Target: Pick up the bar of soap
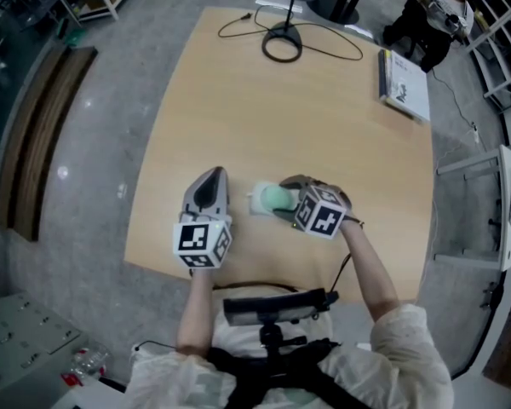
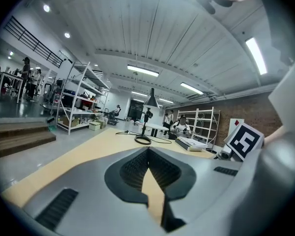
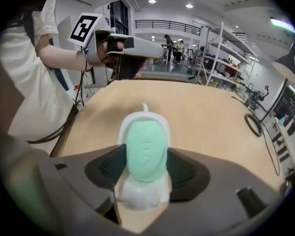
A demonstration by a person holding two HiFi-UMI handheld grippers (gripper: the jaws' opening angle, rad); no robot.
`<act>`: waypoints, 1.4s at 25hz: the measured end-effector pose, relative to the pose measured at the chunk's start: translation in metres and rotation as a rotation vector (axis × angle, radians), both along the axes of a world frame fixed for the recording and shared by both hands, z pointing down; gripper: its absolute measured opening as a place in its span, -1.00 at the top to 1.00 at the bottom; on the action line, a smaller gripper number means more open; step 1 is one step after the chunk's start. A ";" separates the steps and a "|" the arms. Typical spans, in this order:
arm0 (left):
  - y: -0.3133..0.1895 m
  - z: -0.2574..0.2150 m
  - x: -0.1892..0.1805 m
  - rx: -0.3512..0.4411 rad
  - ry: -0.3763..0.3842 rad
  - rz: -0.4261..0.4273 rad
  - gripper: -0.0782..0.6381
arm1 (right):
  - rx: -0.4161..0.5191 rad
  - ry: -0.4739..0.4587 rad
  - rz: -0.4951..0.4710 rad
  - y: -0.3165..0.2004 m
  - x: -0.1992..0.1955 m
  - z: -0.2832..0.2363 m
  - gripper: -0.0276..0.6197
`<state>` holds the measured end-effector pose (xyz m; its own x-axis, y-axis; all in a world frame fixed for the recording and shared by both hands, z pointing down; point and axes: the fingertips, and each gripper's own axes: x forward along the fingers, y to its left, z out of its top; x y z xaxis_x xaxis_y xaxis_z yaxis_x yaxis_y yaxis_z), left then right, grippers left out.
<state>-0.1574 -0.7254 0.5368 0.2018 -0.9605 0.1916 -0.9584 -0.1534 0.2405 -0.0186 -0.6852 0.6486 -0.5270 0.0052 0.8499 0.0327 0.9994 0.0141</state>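
A pale green bar of soap (image 1: pixel 278 197) (image 3: pixel 146 151) lies in a white soap dish (image 1: pixel 257 200) (image 3: pixel 142 197) near the front of the wooden table (image 1: pixel 281 126). My right gripper (image 1: pixel 284 198) (image 3: pixel 146 157) reaches in from the right, its dark pads (image 3: pixel 184 167) pressed against both sides of the soap. The dish still rests on the table. My left gripper (image 1: pixel 213 175) (image 2: pixel 148 151) hovers just left of the dish with its jaws meeting at the tip and nothing between them.
A black ring-shaped lamp base (image 1: pixel 282 43) (image 2: pixel 143 139) with its cable sits at the table's far edge. A book (image 1: pixel 404 83) lies at the far right corner. White frames (image 1: pixel 494 211) stand right of the table.
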 end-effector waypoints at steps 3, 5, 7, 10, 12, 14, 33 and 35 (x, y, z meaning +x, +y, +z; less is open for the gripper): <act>0.001 0.000 -0.003 0.003 0.009 -0.011 0.75 | 0.024 -0.017 -0.003 0.001 -0.001 -0.001 0.10; 0.002 -0.002 -0.004 0.009 0.013 -0.014 0.75 | 0.028 -0.030 0.018 0.001 0.000 0.000 0.10; 0.003 -0.005 -0.004 0.018 0.016 -0.016 0.75 | 0.031 -0.047 0.051 -0.001 0.001 -0.001 0.10; 0.008 -0.010 -0.007 0.032 0.016 -0.017 0.75 | 0.052 -0.102 0.113 -0.005 -0.005 -0.019 0.10; 0.011 -0.015 -0.011 0.042 0.018 -0.022 0.75 | 0.070 -0.163 0.175 -0.012 -0.010 -0.037 0.10; 0.012 -0.021 -0.014 0.056 0.022 -0.028 0.75 | 0.090 -0.238 0.253 -0.023 -0.012 -0.057 0.10; 0.050 -0.081 0.009 0.172 0.065 0.020 0.75 | 0.217 -0.793 1.220 -0.006 0.114 -0.198 0.10; 0.056 -0.087 0.021 0.191 0.063 0.036 0.75 | 0.240 -0.801 1.237 0.006 0.130 -0.202 0.10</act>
<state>-0.1365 -0.6694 0.4501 0.2422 -0.9702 -0.0071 -0.9357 -0.2355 0.2628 0.1111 -0.6796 0.4470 -0.4082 -0.8763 0.2561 -0.9075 0.3590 -0.2181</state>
